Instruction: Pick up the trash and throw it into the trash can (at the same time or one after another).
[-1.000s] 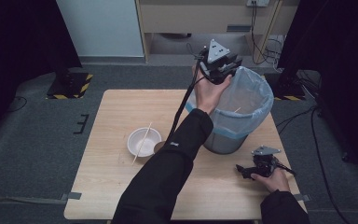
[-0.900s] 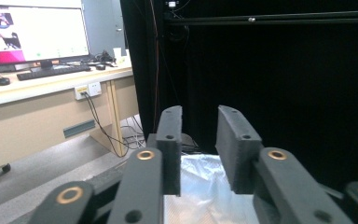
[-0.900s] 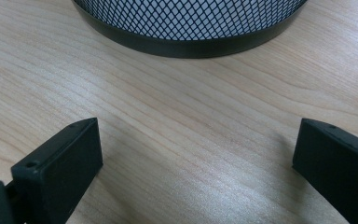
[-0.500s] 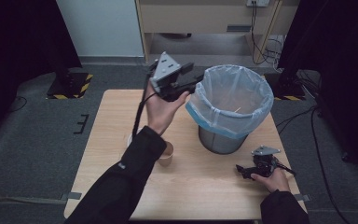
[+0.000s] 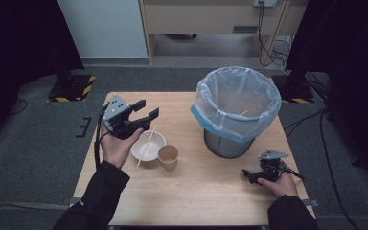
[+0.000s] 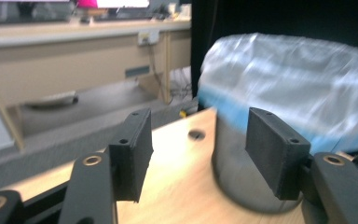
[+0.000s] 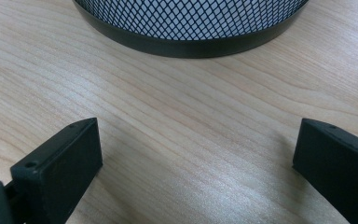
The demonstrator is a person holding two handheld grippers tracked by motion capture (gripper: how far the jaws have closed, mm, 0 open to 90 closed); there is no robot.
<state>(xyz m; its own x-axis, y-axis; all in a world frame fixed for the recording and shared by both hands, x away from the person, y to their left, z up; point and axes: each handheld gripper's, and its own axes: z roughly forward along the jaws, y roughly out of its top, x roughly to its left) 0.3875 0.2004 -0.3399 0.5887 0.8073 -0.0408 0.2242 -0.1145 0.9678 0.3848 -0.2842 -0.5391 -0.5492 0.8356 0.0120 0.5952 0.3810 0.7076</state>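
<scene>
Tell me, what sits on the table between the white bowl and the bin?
A brown paper cup stands right beside the white bowl; from there to the bin is bare table, as the high view shows.

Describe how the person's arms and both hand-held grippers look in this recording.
Both forearms wear dark long sleeves. Each hand-held gripper is black: the left hand-held gripper and the right hand-held gripper both carry a grey three-cornered plate on top. A black cable trails from the left one. The jaws end in flat rectangular black pads.

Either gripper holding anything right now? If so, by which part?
Nothing held. Left gripper has just been opening, jaws empty above the bowl. Right gripper open, empty, resting on the table.
</scene>
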